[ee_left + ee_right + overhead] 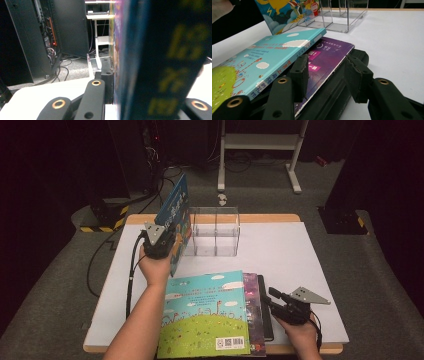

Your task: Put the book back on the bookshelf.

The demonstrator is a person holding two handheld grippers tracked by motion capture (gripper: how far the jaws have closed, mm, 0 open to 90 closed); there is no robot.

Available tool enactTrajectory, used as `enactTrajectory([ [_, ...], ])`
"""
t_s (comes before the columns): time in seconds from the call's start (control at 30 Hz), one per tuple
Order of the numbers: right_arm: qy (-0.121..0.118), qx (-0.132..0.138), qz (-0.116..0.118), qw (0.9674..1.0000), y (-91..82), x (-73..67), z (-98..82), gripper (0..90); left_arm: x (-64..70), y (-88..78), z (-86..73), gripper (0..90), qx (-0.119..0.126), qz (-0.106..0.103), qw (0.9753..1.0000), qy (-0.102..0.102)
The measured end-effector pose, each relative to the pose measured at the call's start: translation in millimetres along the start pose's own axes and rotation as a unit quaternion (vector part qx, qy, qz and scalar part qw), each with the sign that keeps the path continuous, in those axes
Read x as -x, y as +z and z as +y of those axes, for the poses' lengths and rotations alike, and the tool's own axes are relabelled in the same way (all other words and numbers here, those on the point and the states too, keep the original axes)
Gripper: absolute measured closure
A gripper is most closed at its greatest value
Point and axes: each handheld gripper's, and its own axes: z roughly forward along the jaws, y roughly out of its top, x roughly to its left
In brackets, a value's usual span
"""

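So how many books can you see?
3, maybe more hidden. A blue book stands in the left claw beside the clear rack. A green book lies atop a purple book.

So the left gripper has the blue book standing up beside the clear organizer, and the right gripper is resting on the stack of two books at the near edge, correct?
Not quite: the stack holds three books, turquoise on top, purple under it, black at the bottom, as the right gripper view shows. The rest stands: the left gripper holds the blue book upright beside the clear organizer, and the right gripper is at the stack.
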Motion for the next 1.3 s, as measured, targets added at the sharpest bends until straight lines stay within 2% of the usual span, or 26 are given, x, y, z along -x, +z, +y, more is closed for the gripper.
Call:
enactTrajectory([
  [0.13, 0.001, 0.0, -0.001, 1.0, -0.1, 0.4, -0.1, 54.7, -0.1, 0.2, 6.7, 74.5, 0.008, -0.008, 0.9999, 0.004],
  [0.37, 0.003, 0.002, 0.001, 1.0, -0.4, 1.2, 0.0, 54.7, 5.1, 5.7, 12.9, 81.8, 0.004, -0.007, 0.9994, 0.033],
  [0.77, 0.006, 0.003, 0.001, 1.0, -1.2, 1.9, 0.0, 54.7, 0.6, 17.9, 13.9, 82.3, 0.005, 0.029, 0.9995, 0.011],
  [1.03, 0.005, 0.002, 0.001, 1.0, -1.1, 2.0, -0.1, 54.7, -4.8, 19.1, 13.6, 81.9, 0.005, 0.053, 0.9986, -0.009],
  [1.3, 0.006, 0.003, 0.002, 1.0, -1.5, 1.9, -0.1, 54.8, -8.6, 19.5, 12.7, 80.9, 0.007, 0.068, 0.9976, -0.006],
])
